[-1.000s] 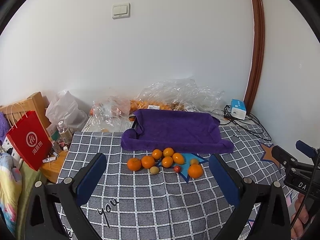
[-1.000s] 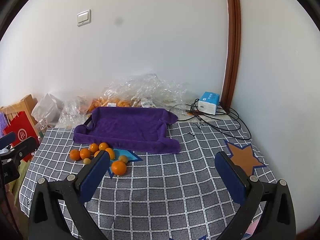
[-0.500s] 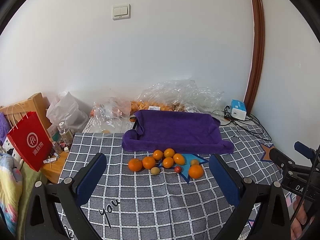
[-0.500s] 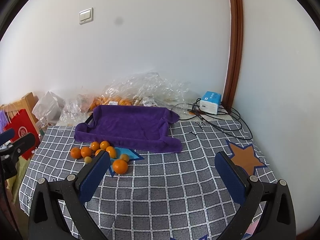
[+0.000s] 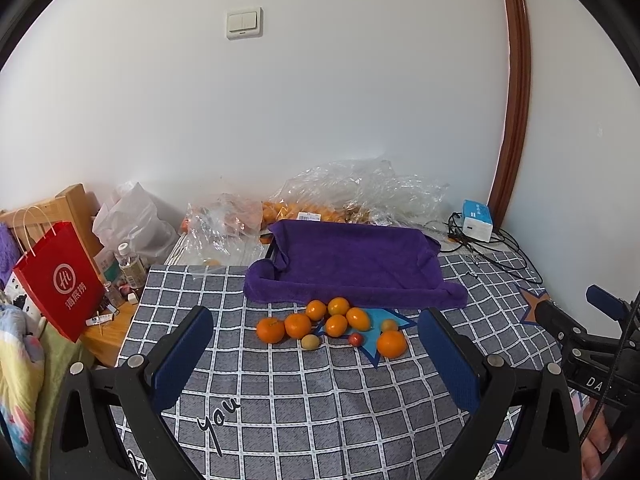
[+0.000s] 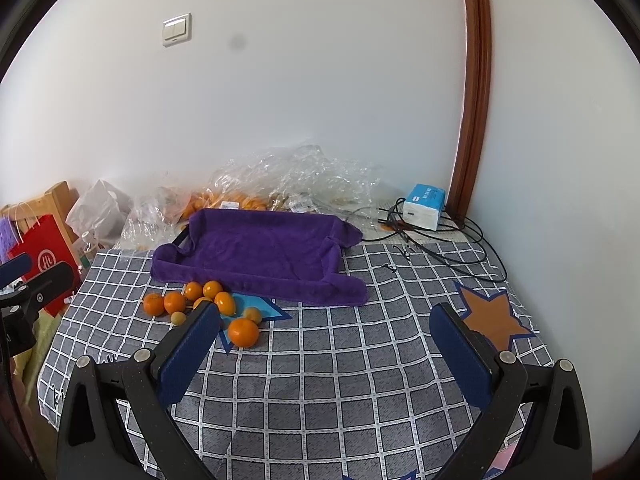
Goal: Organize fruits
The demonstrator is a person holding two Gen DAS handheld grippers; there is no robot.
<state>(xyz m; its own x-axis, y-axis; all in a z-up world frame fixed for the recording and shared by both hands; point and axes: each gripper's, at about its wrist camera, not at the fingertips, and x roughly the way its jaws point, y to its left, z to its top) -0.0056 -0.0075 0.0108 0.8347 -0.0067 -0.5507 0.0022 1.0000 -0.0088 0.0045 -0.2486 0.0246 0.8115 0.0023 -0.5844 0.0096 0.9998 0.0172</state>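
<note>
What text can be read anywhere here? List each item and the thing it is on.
"you": cursive on the checked tablecloth.
"DA": cut off, on the right tongs body, seen from the left wrist view.
Red paper bag: white round logo and Chinese characters, too blurred to read surely.
Blue and white box: print too small to read.
White label on the plastic bags: too small to read.

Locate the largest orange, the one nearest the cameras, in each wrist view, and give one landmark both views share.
Left wrist view: the largest orange lies just right of centre, at the right end of the fruit cluster, on the blue star print.
Right wrist view: the same orange lies left of centre, beside the tool's left finger.
Shared landmark: the purple towel-lined tray just behind the fruit.
</note>
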